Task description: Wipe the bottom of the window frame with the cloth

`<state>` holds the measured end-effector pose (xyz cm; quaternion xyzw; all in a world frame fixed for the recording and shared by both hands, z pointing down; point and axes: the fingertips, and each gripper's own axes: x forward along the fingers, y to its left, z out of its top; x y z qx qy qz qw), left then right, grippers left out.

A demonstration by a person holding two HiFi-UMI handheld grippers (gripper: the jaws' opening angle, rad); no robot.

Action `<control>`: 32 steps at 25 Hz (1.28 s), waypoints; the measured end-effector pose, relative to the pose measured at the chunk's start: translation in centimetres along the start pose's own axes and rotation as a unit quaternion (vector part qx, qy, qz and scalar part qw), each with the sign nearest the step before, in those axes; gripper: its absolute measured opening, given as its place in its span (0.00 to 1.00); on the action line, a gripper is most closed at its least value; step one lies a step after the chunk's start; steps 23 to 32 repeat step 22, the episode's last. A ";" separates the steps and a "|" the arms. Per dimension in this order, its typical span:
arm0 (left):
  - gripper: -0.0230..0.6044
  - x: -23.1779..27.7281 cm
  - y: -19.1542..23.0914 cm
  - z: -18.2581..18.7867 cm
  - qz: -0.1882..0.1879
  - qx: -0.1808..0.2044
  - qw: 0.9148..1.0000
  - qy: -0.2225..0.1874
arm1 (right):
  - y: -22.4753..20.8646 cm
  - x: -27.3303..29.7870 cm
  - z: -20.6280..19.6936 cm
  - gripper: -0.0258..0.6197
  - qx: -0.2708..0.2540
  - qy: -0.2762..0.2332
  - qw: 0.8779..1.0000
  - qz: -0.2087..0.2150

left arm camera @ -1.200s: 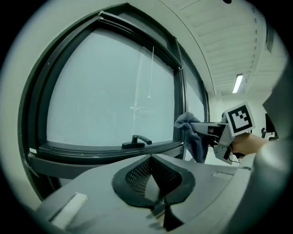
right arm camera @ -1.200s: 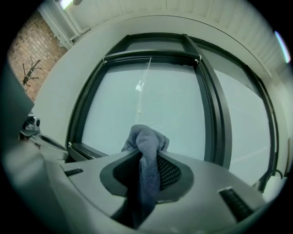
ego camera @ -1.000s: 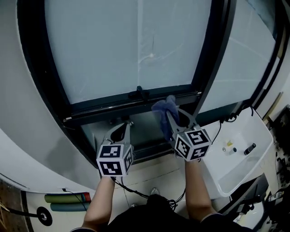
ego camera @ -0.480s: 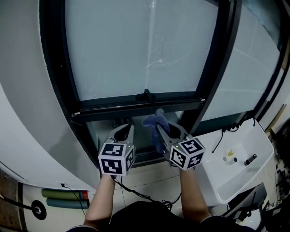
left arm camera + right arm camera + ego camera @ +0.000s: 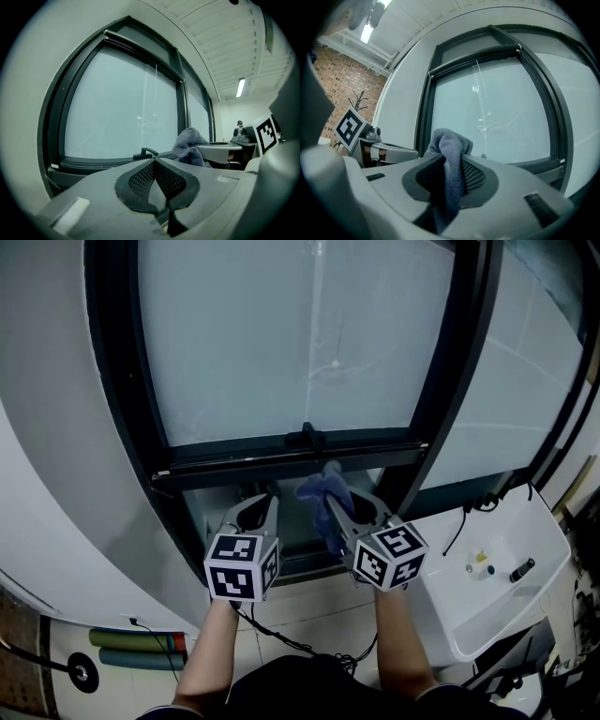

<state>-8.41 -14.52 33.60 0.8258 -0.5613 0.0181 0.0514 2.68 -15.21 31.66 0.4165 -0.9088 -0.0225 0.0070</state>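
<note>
A blue-grey cloth (image 5: 324, 495) is pinched in my right gripper (image 5: 349, 506), bunched above the jaws (image 5: 449, 154) and held just below the black bottom rail of the window frame (image 5: 281, 457), apart from it as far as I can tell. My left gripper (image 5: 259, 511) stays beside it on the left, shut and empty, its meshed pads (image 5: 146, 178) pressed together. From the left gripper view the cloth (image 5: 190, 146) shows to the right. A black window handle (image 5: 307, 436) sits on the rail, also visible in the left gripper view as the handle (image 5: 144, 153).
A white sink-like basin (image 5: 497, 568) stands at the lower right with a cable (image 5: 466, 517) running to it. Red and green rolls (image 5: 136, 648) lie on the floor at lower left. A dark recess (image 5: 291, 517) sits under the rail. A black cable (image 5: 281, 638) trails on the tiled floor.
Over the last second the right gripper with the cloth drew back a little and left, from touching the rail to just under it. In the last half second almost nothing moved.
</note>
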 end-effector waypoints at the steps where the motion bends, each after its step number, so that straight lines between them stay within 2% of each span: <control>1: 0.05 0.0 0.0 0.0 -0.001 0.000 1.000 0.000 | 0.0 0.0 0.0 0.19 0.000 0.000 1.000 0.000; 32: 0.05 -0.2 -0.3 -0.4 -0.009 -0.004 1.000 0.001 | 1.0 0.0 -0.3 0.19 -0.006 0.008 1.000 0.007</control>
